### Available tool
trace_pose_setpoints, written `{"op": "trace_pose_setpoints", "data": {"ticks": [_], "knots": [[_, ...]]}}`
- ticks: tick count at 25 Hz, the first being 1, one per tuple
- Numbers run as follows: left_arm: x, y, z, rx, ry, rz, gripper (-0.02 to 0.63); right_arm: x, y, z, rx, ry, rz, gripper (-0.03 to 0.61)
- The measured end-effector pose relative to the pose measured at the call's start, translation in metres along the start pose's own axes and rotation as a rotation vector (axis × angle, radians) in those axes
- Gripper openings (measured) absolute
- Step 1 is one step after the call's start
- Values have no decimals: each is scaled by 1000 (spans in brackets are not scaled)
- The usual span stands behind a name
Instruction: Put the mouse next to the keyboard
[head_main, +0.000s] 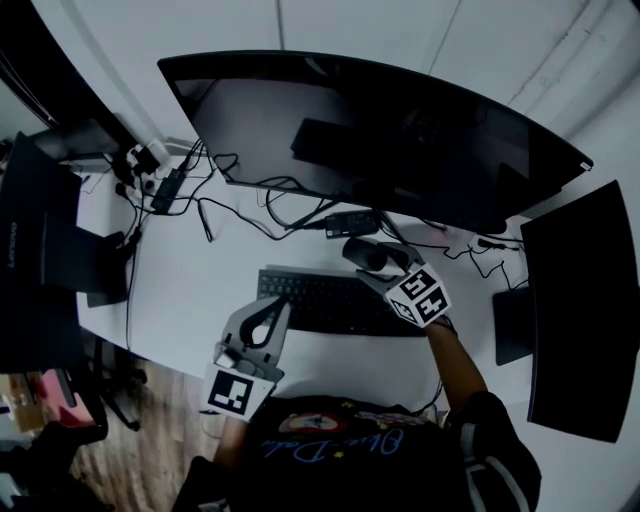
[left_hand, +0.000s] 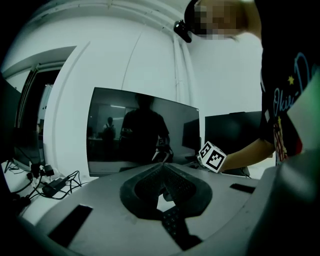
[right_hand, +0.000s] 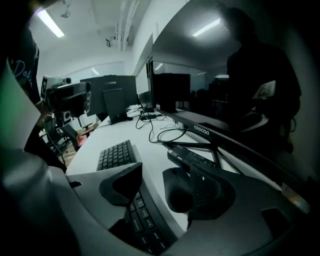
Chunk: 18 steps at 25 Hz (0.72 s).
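**Curved monitor** (head_main: 380, 140): wide, dark-screened, standing at the back of the white desk (head_main: 180, 300).
**Second monitor** (head_main: 585, 310): to the curved monitor's right, angled inward.
**Dark panel** (head_main: 40, 250): to its left, at the desk's edge.
**Power adapter** (head_main: 350, 222): just below its lower edge, among loose black cables (head_main: 240, 205).
**Power strip** (head_main: 165, 190): beside its left corner.
**Wooden floor** (head_main: 140, 440): well in front of it, at the left, beyond the desk edge.

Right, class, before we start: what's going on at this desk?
A person at a white desk works two handheld tools. The right tool, jaws open, is down at the black mouse, which lies just beyond the keyboard's far edge and is not gripped. The left tool, jaws together and empty, hangs over the keyboard's left end.
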<state>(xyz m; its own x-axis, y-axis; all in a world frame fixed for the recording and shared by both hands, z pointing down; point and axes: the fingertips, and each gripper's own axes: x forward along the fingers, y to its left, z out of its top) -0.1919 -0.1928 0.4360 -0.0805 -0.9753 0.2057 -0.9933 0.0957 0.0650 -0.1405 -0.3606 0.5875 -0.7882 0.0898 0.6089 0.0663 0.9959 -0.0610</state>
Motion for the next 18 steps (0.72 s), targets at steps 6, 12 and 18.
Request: {"op": "trace_pose_setpoints", "data": {"ticks": [6,12,18], "knots": [[8,14,-10,-10,29,31,0,30,-15,-24,-47,98,20,276],[16,21,-17,-18,47,49,0,47,-23,-33,-37,115,67,288],[22,23,-20,-19,59,51,0,60,-24,-53,-72,190,96,291]]}}
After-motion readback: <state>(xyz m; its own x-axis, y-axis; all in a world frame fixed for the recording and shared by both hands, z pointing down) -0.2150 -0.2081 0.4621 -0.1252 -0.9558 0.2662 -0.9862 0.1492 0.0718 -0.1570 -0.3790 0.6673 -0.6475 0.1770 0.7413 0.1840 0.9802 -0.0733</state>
